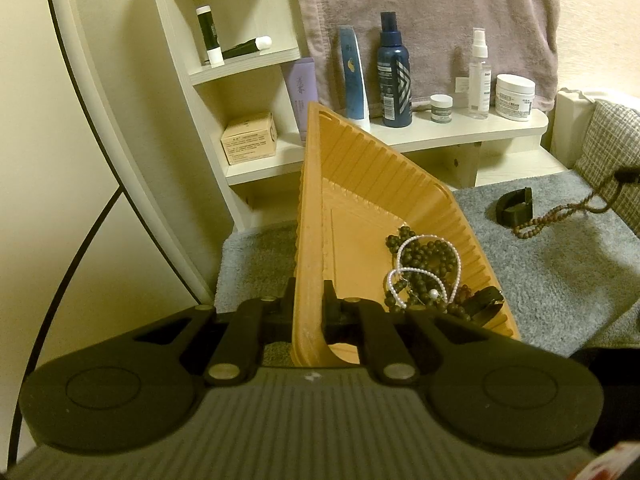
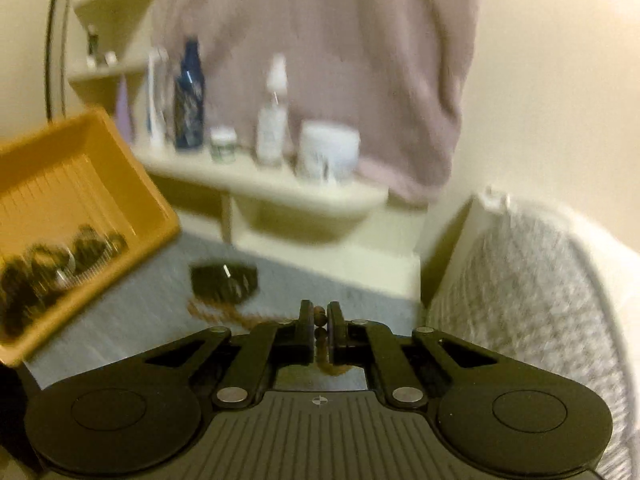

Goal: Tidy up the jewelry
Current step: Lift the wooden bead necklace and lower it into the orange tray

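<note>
Left gripper (image 1: 308, 300): pinching wall of tilted orange tray (image 1: 372, 184).
Right gripper (image 2: 320, 320): clamped on brown bead strand (image 2: 320, 314).
Tray contents: dark beads (image 1: 428, 256), pearl strand (image 1: 416, 272).
Labels: white jar (image 1: 515, 97), print unreadable.

A pale wooden shelf unit (image 1: 460, 130) was set against the wall, with a mauve towel (image 1: 432, 20) hung behind it. On it were stood a dark blue bottle (image 1: 395, 80), a clear spray bottle (image 1: 479, 80) and a white cream jar (image 1: 515, 97). A cardboard box (image 1: 249, 138) was kept lower down.
</note>
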Demonstrator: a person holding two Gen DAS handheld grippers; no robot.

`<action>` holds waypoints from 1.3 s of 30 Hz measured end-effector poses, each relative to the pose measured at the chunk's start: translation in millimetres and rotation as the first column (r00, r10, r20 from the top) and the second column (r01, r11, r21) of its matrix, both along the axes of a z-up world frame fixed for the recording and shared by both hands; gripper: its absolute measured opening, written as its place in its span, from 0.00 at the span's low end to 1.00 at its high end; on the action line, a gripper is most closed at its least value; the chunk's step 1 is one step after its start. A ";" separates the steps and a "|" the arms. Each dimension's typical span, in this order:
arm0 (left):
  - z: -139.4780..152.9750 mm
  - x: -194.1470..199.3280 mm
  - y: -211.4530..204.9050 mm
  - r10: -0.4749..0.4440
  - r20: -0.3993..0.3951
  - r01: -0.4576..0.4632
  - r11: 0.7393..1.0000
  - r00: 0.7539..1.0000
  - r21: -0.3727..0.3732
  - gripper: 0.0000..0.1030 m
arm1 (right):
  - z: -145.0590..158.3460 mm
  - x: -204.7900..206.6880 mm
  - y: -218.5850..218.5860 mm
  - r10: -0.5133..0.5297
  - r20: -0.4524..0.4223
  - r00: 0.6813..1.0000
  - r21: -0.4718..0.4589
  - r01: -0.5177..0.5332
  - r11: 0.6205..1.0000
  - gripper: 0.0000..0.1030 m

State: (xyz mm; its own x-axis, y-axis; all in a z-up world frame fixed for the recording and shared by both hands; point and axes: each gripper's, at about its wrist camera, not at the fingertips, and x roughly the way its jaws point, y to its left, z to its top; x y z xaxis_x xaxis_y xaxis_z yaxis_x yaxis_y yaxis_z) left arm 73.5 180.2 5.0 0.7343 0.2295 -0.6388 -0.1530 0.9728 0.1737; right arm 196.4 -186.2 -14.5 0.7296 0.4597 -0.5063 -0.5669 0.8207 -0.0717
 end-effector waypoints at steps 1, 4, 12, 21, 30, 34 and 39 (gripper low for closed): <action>0.0 0.1 0.1 0.000 0.000 0.000 1.000 1.000 0.001 0.08 | 8.9 -3.6 1.8 0.009 0.020 1.000 0.006 -0.009 1.000 0.06; -0.7 0.4 0.0 0.000 0.002 0.000 1.000 1.000 0.003 0.08 | 34.1 -10.1 6.9 0.035 0.069 0.997 0.032 -0.037 0.999 0.06; -1.5 -0.4 -1.3 -0.001 0.006 0.001 1.000 1.000 0.009 0.08 | 76.0 -21.8 15.2 0.090 0.149 0.985 0.062 -0.100 0.993 0.06; -0.5 -0.3 -2.2 -0.003 0.007 0.003 1.000 1.000 0.007 0.08 | 91.6 -31.8 29.6 0.146 0.179 0.973 0.057 -0.158 0.986 0.06; -0.5 -0.1 -2.5 -0.003 0.007 0.003 1.000 1.000 0.006 0.08 | 125.5 -47.0 54.9 0.247 0.209 0.946 0.123 -0.276 0.953 0.06; -0.4 -0.2 -2.5 -0.002 0.007 0.002 1.000 1.000 0.005 0.08 | 141.1 -44.4 80.2 0.320 0.227 0.920 0.168 -0.361 0.918 0.06; -0.5 -0.4 -2.4 -0.002 0.008 0.002 1.000 1.000 0.004 0.08 | 155.7 -39.8 117.5 0.425 0.239 0.873 0.188 -0.471 0.862 0.06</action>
State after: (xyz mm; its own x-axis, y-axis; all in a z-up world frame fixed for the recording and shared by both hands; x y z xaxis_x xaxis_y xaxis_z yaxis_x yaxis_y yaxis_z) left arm 73.1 177.8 4.5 0.7399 0.2300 -0.6322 -0.1520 0.9726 0.1759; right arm 156.6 -68.7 141.2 0.4843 0.8465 -0.2213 -0.8724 0.4863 -0.0491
